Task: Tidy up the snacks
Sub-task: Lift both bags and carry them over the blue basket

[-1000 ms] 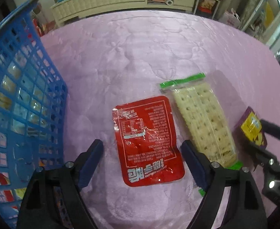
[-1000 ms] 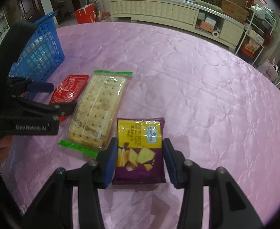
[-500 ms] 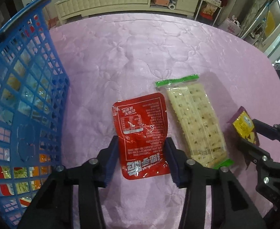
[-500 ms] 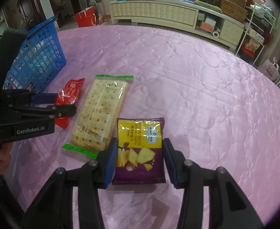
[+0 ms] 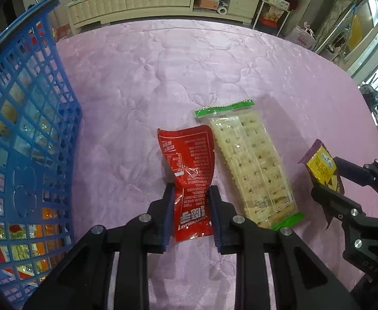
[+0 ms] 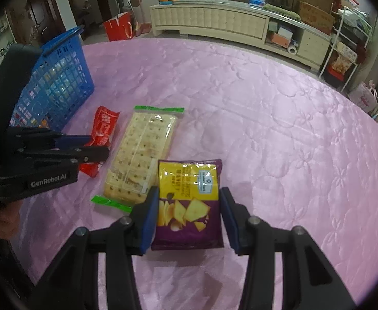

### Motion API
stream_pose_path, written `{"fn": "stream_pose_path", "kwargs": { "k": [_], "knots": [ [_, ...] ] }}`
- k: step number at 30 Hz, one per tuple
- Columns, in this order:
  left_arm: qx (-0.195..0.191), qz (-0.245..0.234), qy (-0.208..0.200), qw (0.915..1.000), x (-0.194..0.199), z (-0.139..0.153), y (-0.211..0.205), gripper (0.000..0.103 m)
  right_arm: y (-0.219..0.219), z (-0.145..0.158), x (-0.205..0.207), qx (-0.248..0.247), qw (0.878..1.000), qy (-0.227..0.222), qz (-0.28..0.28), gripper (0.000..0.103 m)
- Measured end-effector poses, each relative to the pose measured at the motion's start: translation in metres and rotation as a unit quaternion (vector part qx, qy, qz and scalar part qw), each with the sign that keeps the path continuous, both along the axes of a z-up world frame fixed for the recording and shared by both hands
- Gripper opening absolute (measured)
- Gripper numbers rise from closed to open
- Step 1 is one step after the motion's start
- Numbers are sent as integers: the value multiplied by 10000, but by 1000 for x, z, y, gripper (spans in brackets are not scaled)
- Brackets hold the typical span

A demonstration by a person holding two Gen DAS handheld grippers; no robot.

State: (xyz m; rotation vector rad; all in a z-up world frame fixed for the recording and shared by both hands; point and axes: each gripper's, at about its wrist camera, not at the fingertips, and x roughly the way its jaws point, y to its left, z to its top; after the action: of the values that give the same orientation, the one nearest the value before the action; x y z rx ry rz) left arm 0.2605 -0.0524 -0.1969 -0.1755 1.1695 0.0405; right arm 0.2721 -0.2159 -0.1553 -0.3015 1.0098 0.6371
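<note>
Left gripper clenched on the near end of the crinkled red foil snack pouch, long axis pointing straight ahead from the fingers, far end curling up off the pink quilted table. Blue plastic lattice basket just beside the red pouch on its left, tall wall facing it, several packets already visible through the grid. Probably a lift over that rim next, so the pouch needs height before any sideways travel; the wall itself is the one thing in the way.

Long clear cracker sleeve with green sealed ends lying flat right of the red pouch, nearly touching it, parallel to it. Beyond the sleeve from the pouch, the purple and yellow chip bag held between the blue pads of the right gripper, fingers pressed against both side edges, bag's bottom edge seemingly raised off the table, though hard to say. Left gripper plainly the nearer one to the basket; right gripper's load has the sleeve and the left gripper between it and the basket
</note>
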Motion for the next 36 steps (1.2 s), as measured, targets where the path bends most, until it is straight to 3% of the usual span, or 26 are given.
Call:
{"fn": "stream_pose_path", "kwargs": {
  "k": [5,8,21,31,36],
  "knots": [
    [-110,23,-5,9999,-4,3,-9,20,-4,5,0,51,10000,-28,20,51],
    [105,-86,-128,9998,-8,10,-22,20,-6,7,-1,49,10000,-63,15,51],
    [17,-347,-645,9973,-48,71,-29,20,5,38,-19,60,9995,-297,19,51],
    [-21,-297,-1199,9923,-85,130,11,20,32,102,-46,487,9968,-626,2,51],
    [4,-112,-1320,9912,-103,150,43,20,55,120,-63,561,9957,-737,72,51]
  ]
}}
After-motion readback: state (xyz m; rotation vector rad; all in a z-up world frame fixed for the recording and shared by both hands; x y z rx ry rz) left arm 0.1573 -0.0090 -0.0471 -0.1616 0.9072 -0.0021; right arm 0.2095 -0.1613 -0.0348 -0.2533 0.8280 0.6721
